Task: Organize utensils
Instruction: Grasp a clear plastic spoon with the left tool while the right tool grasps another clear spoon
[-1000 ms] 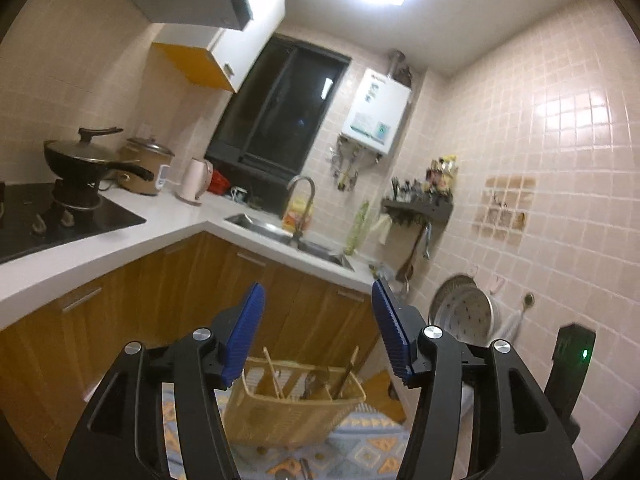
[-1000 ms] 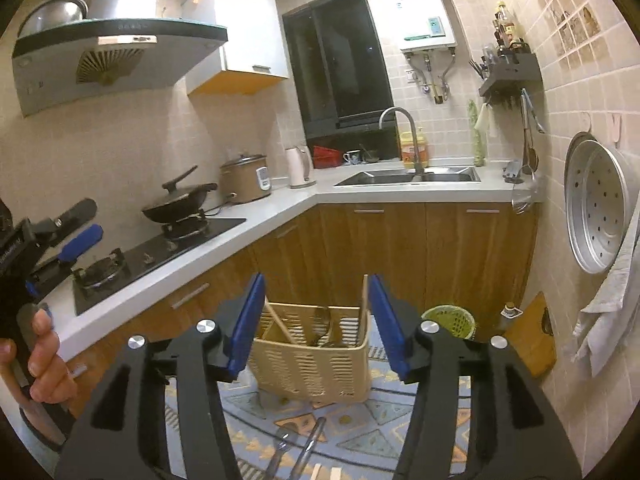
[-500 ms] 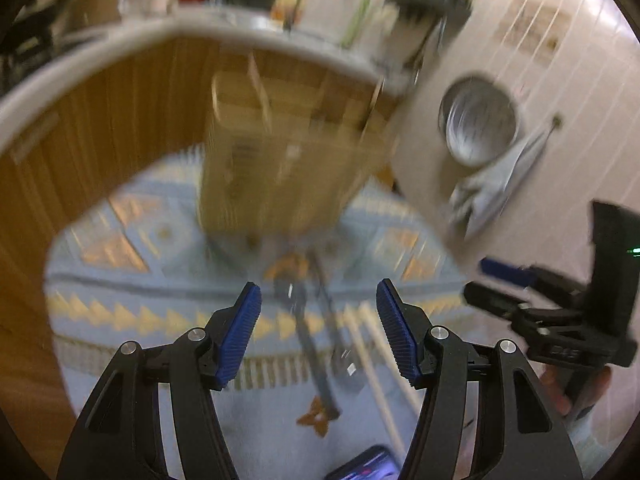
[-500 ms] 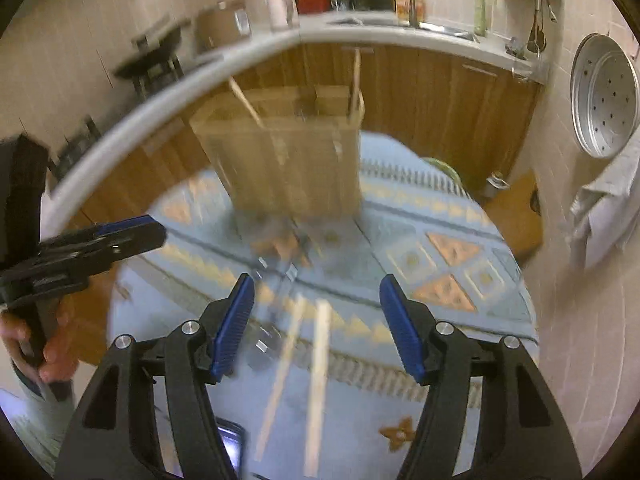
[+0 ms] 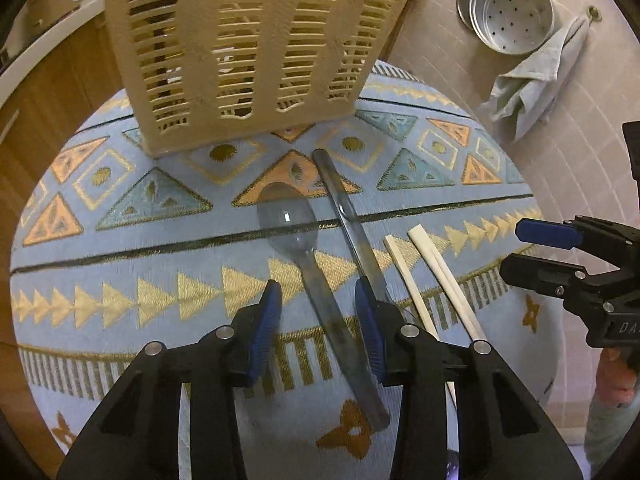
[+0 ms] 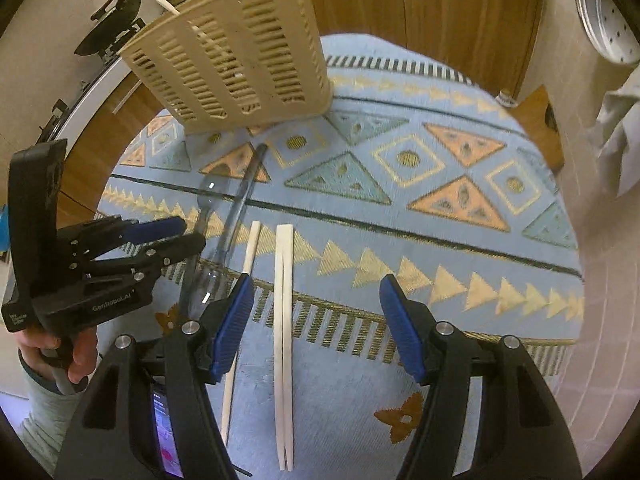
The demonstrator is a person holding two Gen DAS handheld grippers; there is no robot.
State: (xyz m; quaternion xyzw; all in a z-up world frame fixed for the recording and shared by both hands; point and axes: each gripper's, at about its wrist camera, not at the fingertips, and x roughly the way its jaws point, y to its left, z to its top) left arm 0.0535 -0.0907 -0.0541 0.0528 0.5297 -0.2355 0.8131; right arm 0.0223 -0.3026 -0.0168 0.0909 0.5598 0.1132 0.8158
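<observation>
A metal spoon [image 5: 298, 236] and a long metal utensil [image 5: 346, 220] lie on the patterned blue tablecloth [image 5: 120, 264], in front of a beige slotted utensil basket [image 5: 248, 40]. White chopsticks [image 5: 424, 260] lie to their right. My left gripper [image 5: 318, 306] is open, its blue fingers on either side of the spoon handle, low over the cloth. My right gripper [image 6: 316, 304] is open above the pair of chopsticks [image 6: 284, 320]; a single chopstick [image 6: 250, 252] lies by its left finger. The basket [image 6: 236, 60] holds a few utensils.
Wooden cabinets [image 6: 432, 12] stand behind the table. A metal steamer tray [image 5: 508, 8] and a grey towel [image 5: 532, 76] hang on the tiled wall at right. A phone [image 6: 166, 436] lies at the cloth's front edge.
Both grippers have tilted down from the kitchen view and dropped low over the utensils on the cloth. The left jaws have narrowed around the spoon handle.
</observation>
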